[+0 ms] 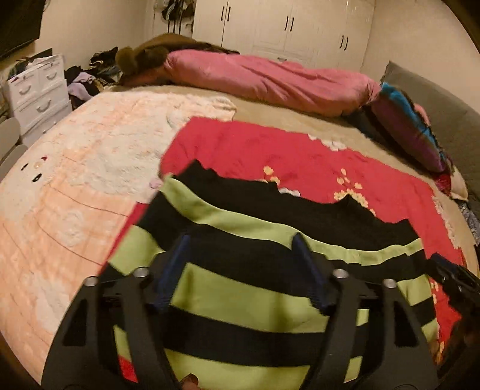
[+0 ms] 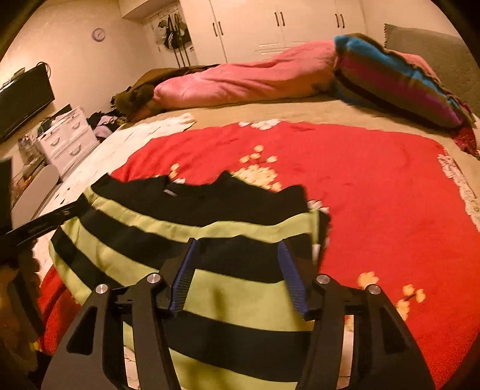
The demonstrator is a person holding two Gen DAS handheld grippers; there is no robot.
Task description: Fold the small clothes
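Jaws: both wide, empty | striped top (image 1: 240,288) flat beneath them | on red blanket (image 2: 375,195)

My left wrist camera looks forward along its fingers from low and close over the striped garment (image 1: 240,288), facing across the bed toward the wardrobe (image 1: 285,27); my right wrist camera sits just as near, further right, facing the same way; both share garment, red blanket (image 2: 375,195), pink duvet (image 1: 270,78).
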